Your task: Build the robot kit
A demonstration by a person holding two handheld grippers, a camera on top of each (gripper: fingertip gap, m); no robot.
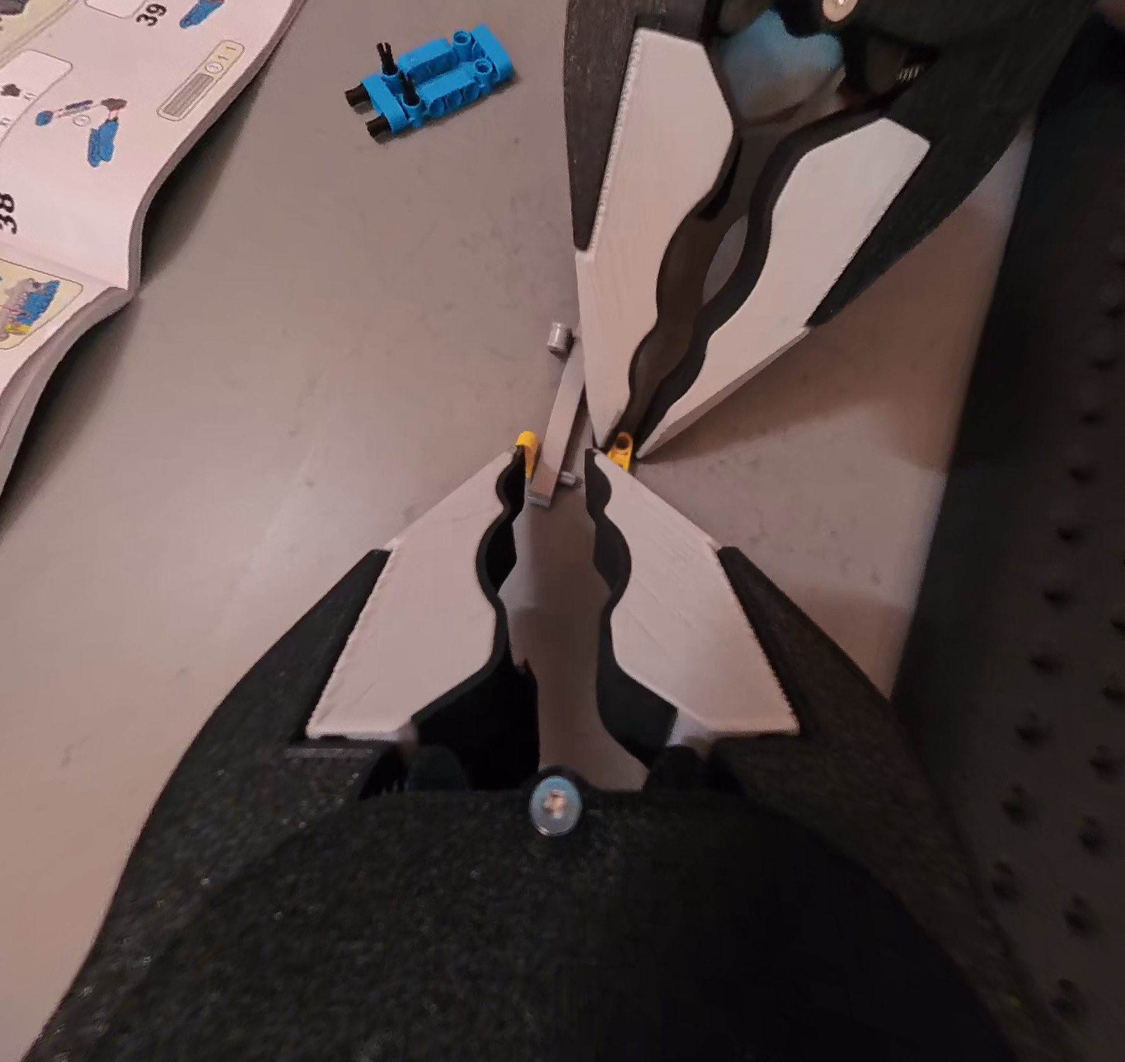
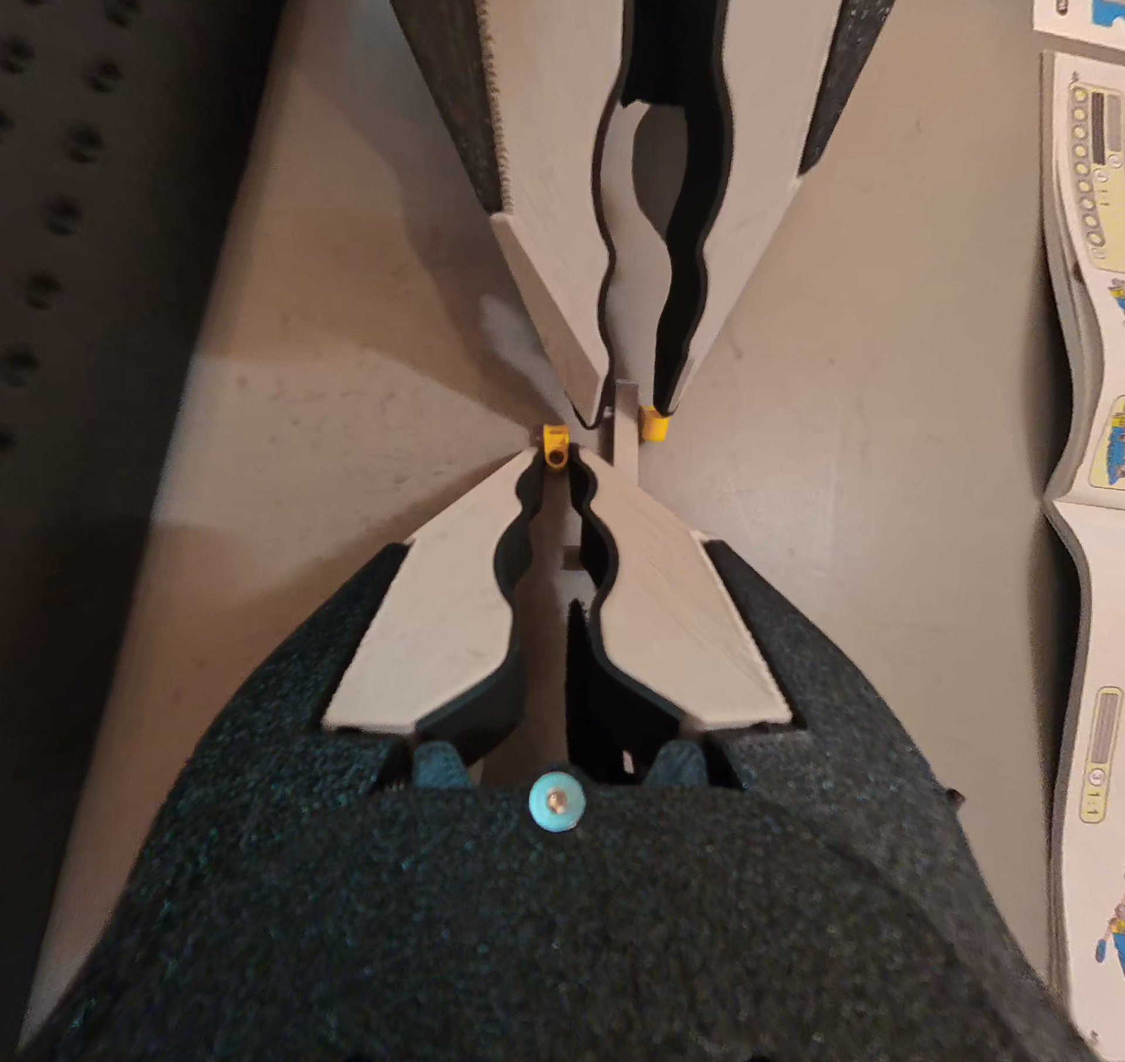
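Note:
My left gripper point(image 1: 554, 460) is closed on the near end of a slim grey beam point(image 1: 563, 405), with a small yellow connector point(image 1: 526, 445) at its left fingertip. The beam runs away from me to a short grey pin point(image 1: 560, 337). My right gripper point(image 1: 621, 448) comes in from the top, shut on a second yellow connector point(image 1: 622, 445) just right of the beam. In the right wrist view my right gripper point(image 2: 560, 460) pinches that connector point(image 2: 555, 445). The left gripper point(image 2: 627, 411) faces it with the beam point(image 2: 621, 424) and its yellow piece point(image 2: 654, 424).
An open instruction booklet point(image 1: 91, 119) lies at the left and shows in the right wrist view point(image 2: 1089, 363) at the right edge. A blue brick block with black pins point(image 1: 432, 80) sits beyond on the grey table point(image 1: 304, 424). A dark perforated board point(image 1: 1035, 606) borders it. Less than 4 cm separates the two grippers' tips.

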